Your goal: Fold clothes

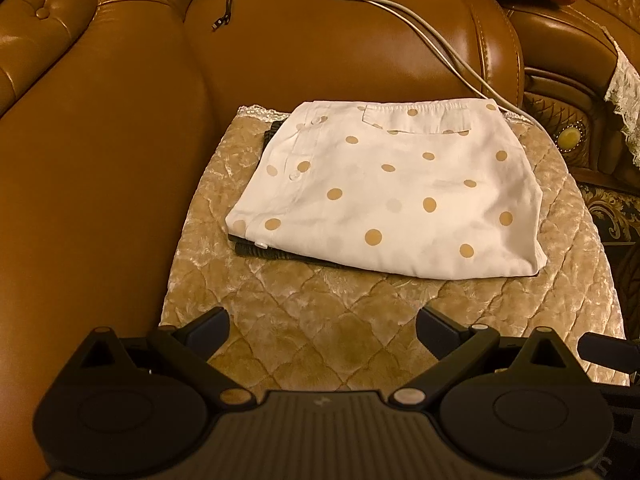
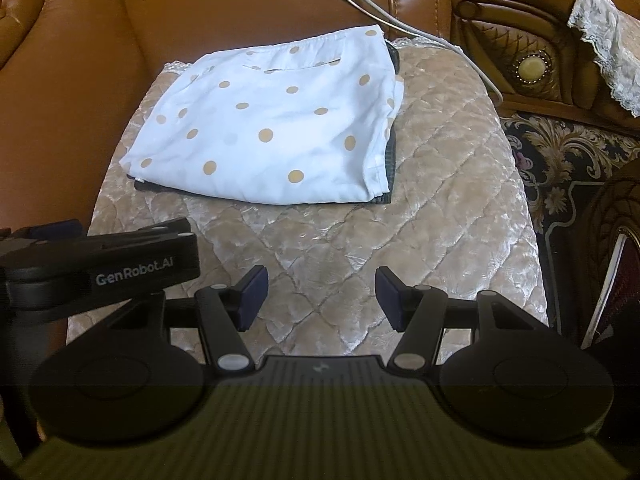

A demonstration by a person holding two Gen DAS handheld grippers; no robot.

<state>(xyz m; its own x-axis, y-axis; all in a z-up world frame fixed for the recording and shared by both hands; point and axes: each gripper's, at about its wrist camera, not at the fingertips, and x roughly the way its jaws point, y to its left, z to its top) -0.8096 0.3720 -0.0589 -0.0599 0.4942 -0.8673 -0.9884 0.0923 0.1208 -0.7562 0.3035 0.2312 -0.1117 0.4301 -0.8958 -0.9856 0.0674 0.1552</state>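
Both grippers, left gripper [image 1: 322,330] and right gripper [image 2: 318,298], hover with fingers spread wide and empty over the quilted beige velvet cushion [image 2: 440,216]. The folded white polka-dot cotton garment [image 1: 384,192] lies ahead on that cushion, long axis crosswise, about equally near both.

Folded shirt [image 1: 392,196] atop dark garment [image 1: 260,252], on cushion [image 1: 320,320]

Folded polka-dot garment [image 1: 392,196] lies atop folded dark garment [image 1: 256,250].

Folded dotted garment [image 1: 396,192] on quilted cushion [image 1: 320,320]; left tool [image 1: 322,330] open
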